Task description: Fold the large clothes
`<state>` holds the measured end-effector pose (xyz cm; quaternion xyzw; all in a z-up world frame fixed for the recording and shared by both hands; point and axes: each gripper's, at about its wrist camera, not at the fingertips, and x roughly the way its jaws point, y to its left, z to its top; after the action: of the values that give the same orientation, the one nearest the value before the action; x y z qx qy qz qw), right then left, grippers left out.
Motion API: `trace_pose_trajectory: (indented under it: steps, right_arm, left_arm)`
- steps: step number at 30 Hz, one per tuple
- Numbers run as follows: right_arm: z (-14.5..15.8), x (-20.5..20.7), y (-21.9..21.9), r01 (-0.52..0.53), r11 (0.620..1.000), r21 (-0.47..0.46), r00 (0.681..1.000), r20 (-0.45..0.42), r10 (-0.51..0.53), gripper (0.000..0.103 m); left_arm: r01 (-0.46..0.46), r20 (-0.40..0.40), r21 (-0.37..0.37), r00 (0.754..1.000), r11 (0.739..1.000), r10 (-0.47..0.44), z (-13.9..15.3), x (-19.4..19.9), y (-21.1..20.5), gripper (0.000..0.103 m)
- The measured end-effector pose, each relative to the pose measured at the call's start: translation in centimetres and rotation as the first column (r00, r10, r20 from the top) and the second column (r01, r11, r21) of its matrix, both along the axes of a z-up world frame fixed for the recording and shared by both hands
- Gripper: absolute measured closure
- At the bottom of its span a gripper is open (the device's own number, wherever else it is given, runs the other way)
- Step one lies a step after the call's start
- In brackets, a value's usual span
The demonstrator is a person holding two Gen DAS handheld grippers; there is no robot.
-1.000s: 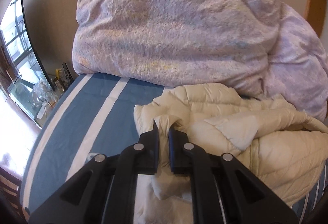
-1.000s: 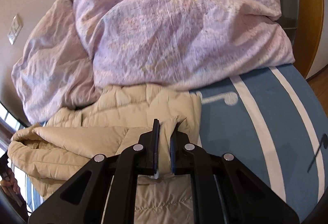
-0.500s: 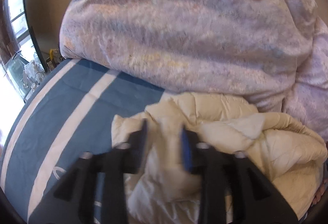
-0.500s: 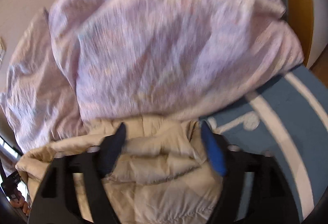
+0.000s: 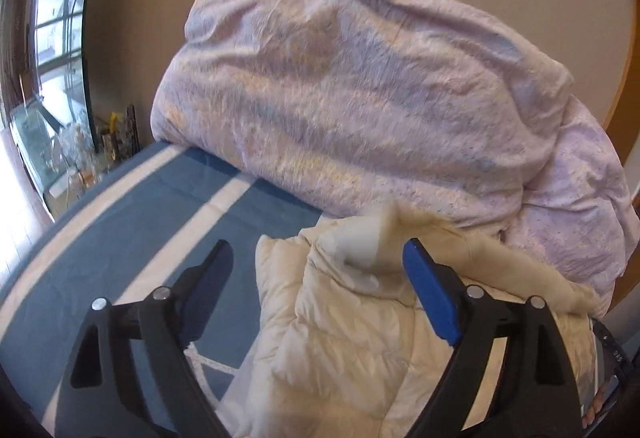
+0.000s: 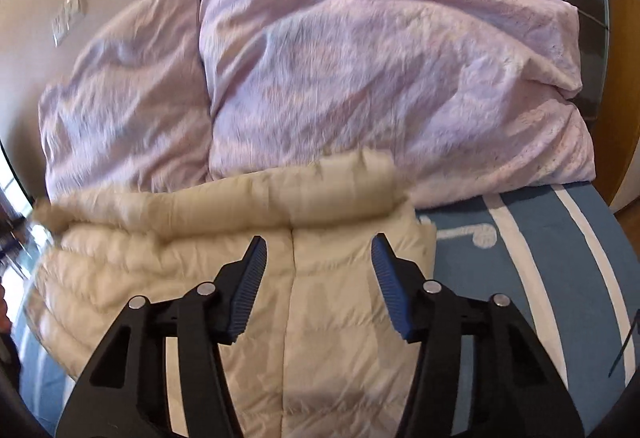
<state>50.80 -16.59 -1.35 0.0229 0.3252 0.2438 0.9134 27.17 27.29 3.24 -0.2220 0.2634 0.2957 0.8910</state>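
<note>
A cream quilted puffer jacket [image 5: 360, 322] lies on the blue bed sheet, bunched against the duvet. It also shows in the right wrist view [image 6: 320, 278], with a folded edge rolled across its far side. My left gripper [image 5: 318, 254] is open above the jacket's left edge, holding nothing. My right gripper [image 6: 318, 248] is open above the jacket's centre seam, holding nothing.
A big lilac duvet [image 5: 360, 89] is heaped at the head of the bed, with a second lilac bundle [image 6: 124, 93] beside it. The blue sheet has white stripes [image 5: 168, 238] [image 6: 560, 278]. A window and a cluttered shelf [image 5: 80, 157] stand at the left.
Both grippers were shut on folds of the jacket one second ago. Both have opened and let the jacket drop onto the bed, then pulled back from it.
</note>
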Motion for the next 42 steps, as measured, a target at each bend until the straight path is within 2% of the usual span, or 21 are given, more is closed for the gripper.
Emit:
trace_pose_trajectory:
  steps: [5,10,14,18,21,25,32,42]
  right_arm:
    - [-0.9,0.7,1.2,0.015,0.999,-0.037,0.999,-0.031,-0.016,0.047]
    - [-1.8,2.2,2.7,0.063,0.993,-0.097,0.997,-0.044,-0.067,0.047]
    - [-2.8,3.5,3.3,0.107,0.984,-0.139,0.992,-0.053,-0.116,0.047]
    - [-3.9,4.3,4.1,0.127,0.977,-0.172,0.989,-0.059,-0.139,0.046]
    - [-4.7,4.5,5.2,0.128,0.970,-0.208,0.989,-0.051,-0.141,0.045]
    - [-5.7,5.0,5.7,0.138,0.962,-0.234,0.987,-0.051,-0.154,0.043]
    - [-6.7,6.0,4.7,0.140,0.970,-0.198,0.979,-0.118,-0.165,0.040]
    - [-7.7,6.3,4.8,0.128,0.976,-0.175,0.976,-0.152,-0.155,0.038]
  left_arm:
    - [0.088,-0.066,0.032,0.994,0.996,-0.086,-0.4,1.3,-2.2,0.016]
    - [0.125,-0.164,0.057,0.980,0.991,-0.114,-2.9,4.4,-3.5,0.016]
    - [0.084,-0.256,0.111,0.965,0.990,-0.053,-5.3,6.7,-3.0,0.016]
    - [0.019,-0.309,0.103,0.951,0.994,0.014,-8.0,7.6,-1.2,0.015]
    - [0.005,-0.317,0.124,0.948,0.992,0.035,-8.6,7.9,-0.7,0.015]
    - [0.006,-0.325,0.140,0.945,0.990,0.041,-9.3,8.3,-0.5,0.009]
    - [-0.004,-0.304,0.013,0.953,1.000,0.007,-10.8,8.6,1.7,0.002]
    - [-0.005,-0.262,-0.043,0.965,0.999,-0.007,-11.9,8.6,2.9,0.002]
